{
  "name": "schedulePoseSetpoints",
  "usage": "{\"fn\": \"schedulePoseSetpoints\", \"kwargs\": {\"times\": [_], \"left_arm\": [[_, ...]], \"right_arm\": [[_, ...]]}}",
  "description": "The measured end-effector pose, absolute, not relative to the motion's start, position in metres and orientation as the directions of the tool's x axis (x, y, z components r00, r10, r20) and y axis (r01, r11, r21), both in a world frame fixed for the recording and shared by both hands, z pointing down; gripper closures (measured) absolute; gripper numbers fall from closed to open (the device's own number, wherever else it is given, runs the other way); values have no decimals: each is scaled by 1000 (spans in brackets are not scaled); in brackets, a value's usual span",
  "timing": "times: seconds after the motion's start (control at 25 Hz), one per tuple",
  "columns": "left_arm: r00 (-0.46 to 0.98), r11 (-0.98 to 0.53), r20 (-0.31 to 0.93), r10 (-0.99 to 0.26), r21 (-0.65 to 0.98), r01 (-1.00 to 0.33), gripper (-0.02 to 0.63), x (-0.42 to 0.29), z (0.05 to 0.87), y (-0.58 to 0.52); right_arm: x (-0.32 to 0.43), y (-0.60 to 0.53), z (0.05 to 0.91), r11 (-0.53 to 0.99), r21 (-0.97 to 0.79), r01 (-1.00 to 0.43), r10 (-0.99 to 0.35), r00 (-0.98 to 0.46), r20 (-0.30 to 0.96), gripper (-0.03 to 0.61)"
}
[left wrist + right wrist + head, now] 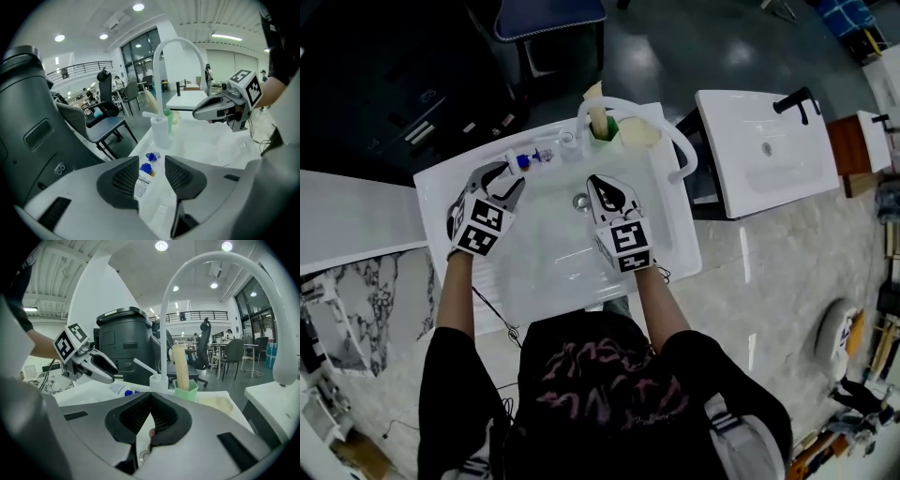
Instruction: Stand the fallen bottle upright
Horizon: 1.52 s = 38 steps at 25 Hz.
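A small clear bottle (525, 160) with a blue cap lies on its side on the back left rim of the white sink (441, 187). My left gripper (508, 176) is just in front of it, angled down, with its jaws open. In the left gripper view the bottle (142, 182) shows in the gap between the two pads and neither pad touches it. A small blue piece (152, 156) lies just beyond its cap. My right gripper (592, 180) hovers over the basin near the drain, shut, with nothing held. The right gripper view shows the bottle (123, 390) lying left of the faucet.
A tall arched faucet (623, 105) stands at the back of the sink. Beside it are a white pump dispenser (159, 129), a green cup (602, 127) holding a pale stick, and a pale sponge (638, 133). The drain (580, 201) lies in the basin. A second sink (769, 150) stands at the right.
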<state>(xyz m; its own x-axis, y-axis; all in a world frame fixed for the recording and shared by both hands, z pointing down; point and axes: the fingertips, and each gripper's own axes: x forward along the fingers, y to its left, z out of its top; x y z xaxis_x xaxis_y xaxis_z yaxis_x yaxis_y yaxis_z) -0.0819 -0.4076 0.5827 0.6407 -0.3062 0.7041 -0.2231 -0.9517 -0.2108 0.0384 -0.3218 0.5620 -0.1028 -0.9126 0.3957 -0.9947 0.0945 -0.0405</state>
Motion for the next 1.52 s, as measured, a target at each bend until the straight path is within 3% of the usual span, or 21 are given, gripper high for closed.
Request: {"fn": "schedulePoseSetpoints", "kwargs": {"times": [0.28,0.6,1.0,1.12,1.52], "left_arm": [[494,-967,848,-193,-249,49,402,-65,626,-427],[327,-966,941,-88,-160,202,400,-55,674,-439],[221,-953,974,-44,-108,284,424,-46,697,-438],[216,-956,975,-45,-105,274,460,-45,698,-440],[246,-957,968,-50,-117,265,468,-48,691,-441]], "right_arm": [[43,-317,579,55,-73,-996,-897,-82,434,565],[52,-312,595,13,-89,-996,-887,-53,458,565],[70,-295,609,-35,-82,-996,-876,-9,482,565],[70,-293,611,-41,-88,-995,-874,-7,486,565],[63,-295,611,-19,-98,-995,-871,-31,491,565]]}}
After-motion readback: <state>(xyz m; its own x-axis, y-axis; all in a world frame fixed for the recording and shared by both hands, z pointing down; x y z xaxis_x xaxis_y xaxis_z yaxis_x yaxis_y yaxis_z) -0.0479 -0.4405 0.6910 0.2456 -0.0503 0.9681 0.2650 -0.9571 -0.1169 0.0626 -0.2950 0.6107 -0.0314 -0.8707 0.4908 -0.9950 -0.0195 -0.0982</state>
